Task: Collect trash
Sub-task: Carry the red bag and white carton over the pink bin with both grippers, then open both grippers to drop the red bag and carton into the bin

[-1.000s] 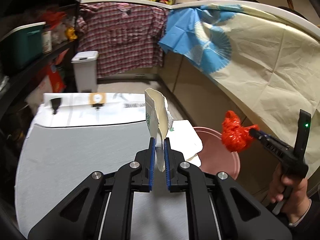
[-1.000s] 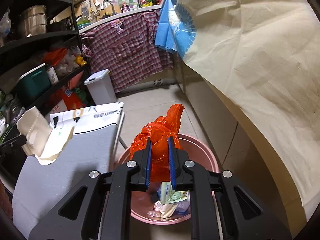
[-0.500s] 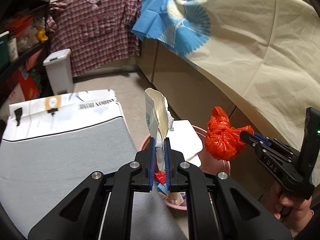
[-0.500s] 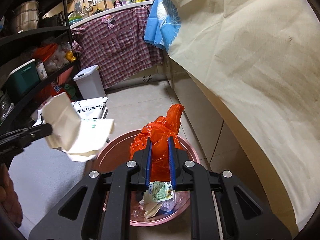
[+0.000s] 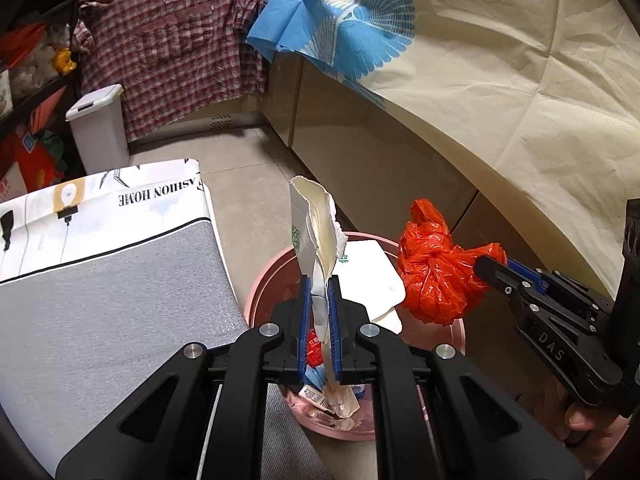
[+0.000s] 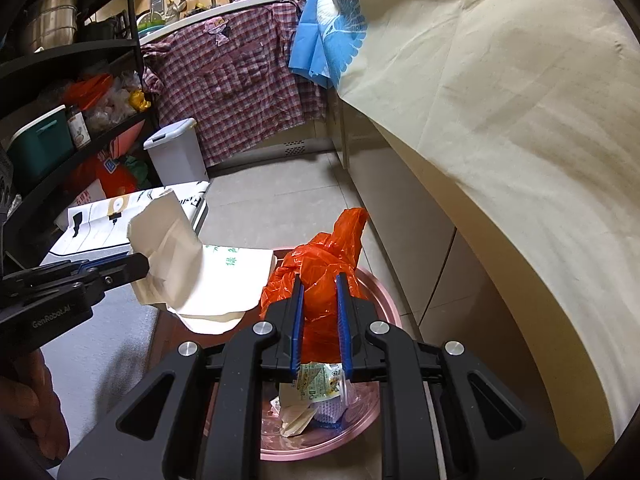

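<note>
The left tool [image 5: 319,316] is clamped on a stiff, creased cream paper bag [image 5: 316,232] that stands upright above the round pink basin [image 5: 260,280]. The right tool [image 6: 319,320] pinches a crumpled, glossy orange plastic bag [image 6: 320,264] over the same basin, which sits on the tiled floor just past the grey tabletop's [image 5: 100,312] right edge and holds wrappers [image 6: 316,384].

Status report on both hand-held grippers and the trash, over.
Left hand-held gripper shut on cream paper bag. Right hand-held gripper shut on crumpled orange plastic bag. Both over round pink plastic basin holding scraps. Nothing in the way.
</note>
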A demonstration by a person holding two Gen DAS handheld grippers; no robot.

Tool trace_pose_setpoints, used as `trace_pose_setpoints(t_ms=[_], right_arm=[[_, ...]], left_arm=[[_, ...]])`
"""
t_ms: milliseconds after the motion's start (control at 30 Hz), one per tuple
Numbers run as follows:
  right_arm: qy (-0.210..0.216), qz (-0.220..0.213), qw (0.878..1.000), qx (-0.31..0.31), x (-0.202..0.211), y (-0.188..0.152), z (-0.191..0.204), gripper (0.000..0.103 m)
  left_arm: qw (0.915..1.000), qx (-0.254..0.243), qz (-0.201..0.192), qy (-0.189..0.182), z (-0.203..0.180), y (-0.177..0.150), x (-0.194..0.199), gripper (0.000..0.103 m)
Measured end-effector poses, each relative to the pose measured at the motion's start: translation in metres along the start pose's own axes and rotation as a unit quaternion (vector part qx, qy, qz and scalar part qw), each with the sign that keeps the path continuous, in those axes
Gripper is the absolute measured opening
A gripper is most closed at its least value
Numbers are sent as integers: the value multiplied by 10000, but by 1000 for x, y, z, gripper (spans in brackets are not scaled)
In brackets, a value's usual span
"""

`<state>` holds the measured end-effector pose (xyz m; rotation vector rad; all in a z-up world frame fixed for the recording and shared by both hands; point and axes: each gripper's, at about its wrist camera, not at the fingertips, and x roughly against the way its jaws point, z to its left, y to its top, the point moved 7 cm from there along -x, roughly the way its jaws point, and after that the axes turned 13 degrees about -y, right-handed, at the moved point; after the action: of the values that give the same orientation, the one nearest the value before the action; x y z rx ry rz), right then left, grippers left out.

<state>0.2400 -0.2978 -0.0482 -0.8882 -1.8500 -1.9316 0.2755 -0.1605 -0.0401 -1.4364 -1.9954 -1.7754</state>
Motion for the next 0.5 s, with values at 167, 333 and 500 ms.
trace_pose_setpoints(t_ms=[167, 333, 500], right_arm=[[10, 30, 10000, 25, -4, 0, 3, 15], [-4, 124, 9998, 137, -10, -4, 4, 20], [-118, 185, 9992, 329, -13, -9, 10, 46]], left_arm=[[10000, 18, 28, -8, 2, 0, -6, 9], [9997, 87, 208, -118, 3, -3, -14, 10], [9995, 185, 195, -141, 7, -9, -6, 39]])
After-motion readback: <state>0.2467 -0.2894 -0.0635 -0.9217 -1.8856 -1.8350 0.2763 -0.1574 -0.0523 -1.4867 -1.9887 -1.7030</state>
